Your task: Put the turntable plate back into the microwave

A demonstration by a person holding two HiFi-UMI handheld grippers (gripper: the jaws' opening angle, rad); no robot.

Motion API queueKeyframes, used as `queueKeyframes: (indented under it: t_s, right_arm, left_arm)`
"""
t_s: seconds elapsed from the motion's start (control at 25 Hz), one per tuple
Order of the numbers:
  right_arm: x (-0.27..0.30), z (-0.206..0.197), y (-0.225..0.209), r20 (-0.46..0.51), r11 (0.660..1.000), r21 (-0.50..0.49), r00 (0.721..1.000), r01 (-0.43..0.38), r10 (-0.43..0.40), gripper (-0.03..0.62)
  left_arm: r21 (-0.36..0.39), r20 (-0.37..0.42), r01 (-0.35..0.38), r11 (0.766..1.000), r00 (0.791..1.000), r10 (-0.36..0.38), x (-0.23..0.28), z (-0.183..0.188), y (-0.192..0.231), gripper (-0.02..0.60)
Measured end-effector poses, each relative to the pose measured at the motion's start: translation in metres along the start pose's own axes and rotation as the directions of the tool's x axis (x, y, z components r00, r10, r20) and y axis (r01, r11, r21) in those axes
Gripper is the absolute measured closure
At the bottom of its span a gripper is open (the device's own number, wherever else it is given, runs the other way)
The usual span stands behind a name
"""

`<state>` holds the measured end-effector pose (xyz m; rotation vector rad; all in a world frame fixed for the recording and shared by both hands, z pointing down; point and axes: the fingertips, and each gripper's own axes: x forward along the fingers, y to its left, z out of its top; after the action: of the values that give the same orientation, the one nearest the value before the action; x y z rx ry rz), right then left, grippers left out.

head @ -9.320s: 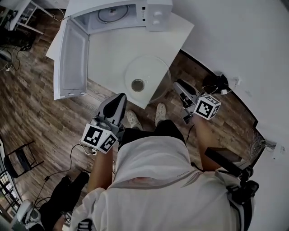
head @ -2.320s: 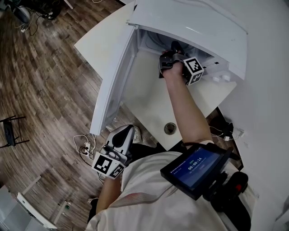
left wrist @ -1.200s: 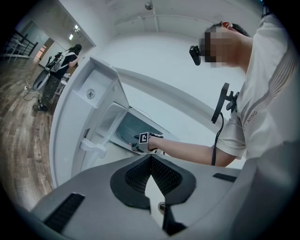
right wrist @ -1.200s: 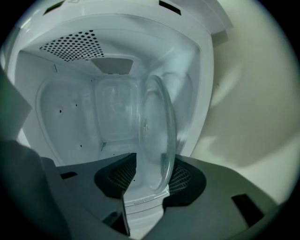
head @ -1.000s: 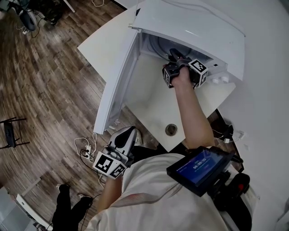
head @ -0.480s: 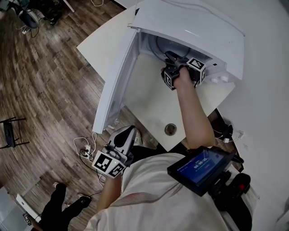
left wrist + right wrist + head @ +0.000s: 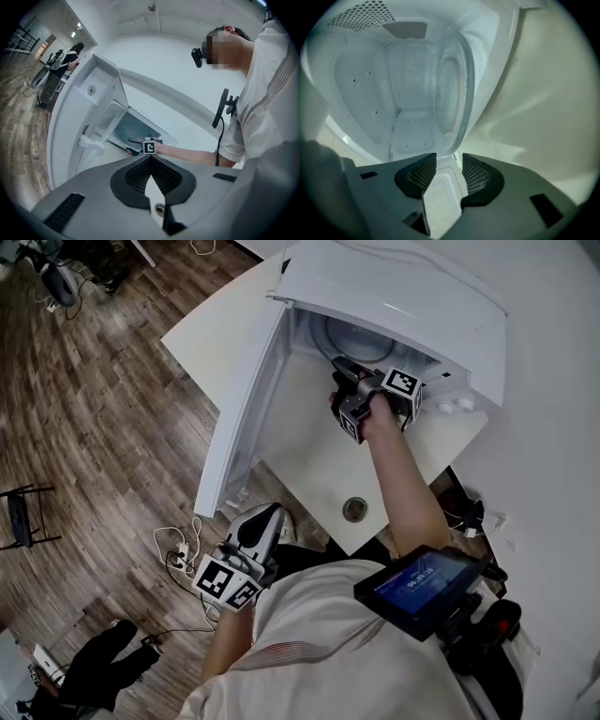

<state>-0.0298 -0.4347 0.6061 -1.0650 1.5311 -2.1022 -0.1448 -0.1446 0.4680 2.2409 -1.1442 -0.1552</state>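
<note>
Backed right gripper point(image 7: 339, 367) out of microwave point(image 7: 403, 296) mouth since a second ago; jaws apart, empty. Plate point(image 7: 452, 93) inside (rim just ahead of tips). Left gripper point(image 7: 150, 161) closed, empty, near open door point(image 7: 244, 409); small round piece point(image 7: 354, 510) on table point(image 7: 309, 456).

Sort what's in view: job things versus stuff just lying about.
Job: plate, microwave, right gripper.
Lying about: left gripper (idle), floor cables, round fitting.
</note>
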Motion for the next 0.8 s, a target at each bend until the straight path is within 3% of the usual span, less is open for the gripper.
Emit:
queueKeyframes:
  t_s: [0.2, 0.28, 0.36, 0.56, 0.8]
  right_arm:
    - [-0.040, -0.036, 0.017, -0.025, 0.966, -0.250, 0.998, -0.063, 0.059, 0.433]
    - [-0.062, -0.044, 0.024, 0.012, 0.929, -0.365, 0.998, -0.060, 0.069, 0.504]
    - [-0.088, -0.049, 0.033, 0.061, 0.863, -0.505, 0.995, -0.035, 0.076, 0.589]
    - [-0.170, -0.066, 0.069, 0.150, 0.694, -0.720, 0.972, -0.017, 0.180, 0.589]
    - [-0.269, -0.123, 0.105, 0.204, 0.478, -0.877, 0.938, 0.048, 0.281, 0.589]
  left_arm:
    - [0.017, 0.009, 0.022, 1.000, 1.000, -0.022, -0.003, 0.005, -0.003, 0.571]
    - [0.030, 0.011, 0.035, 0.999, 0.999, -0.035, -0.005, 0.007, -0.007, 0.571]
    - [0.048, 0.009, 0.056, 0.997, 0.998, -0.057, -0.008, 0.009, -0.014, 0.571]
    - [0.104, 0.015, 0.121, 0.987, 0.992, -0.123, -0.015, 0.017, -0.034, 0.571]
    - [0.201, 0.005, 0.188, 0.961, 0.981, -0.193, -0.041, 0.035, -0.066, 0.571]
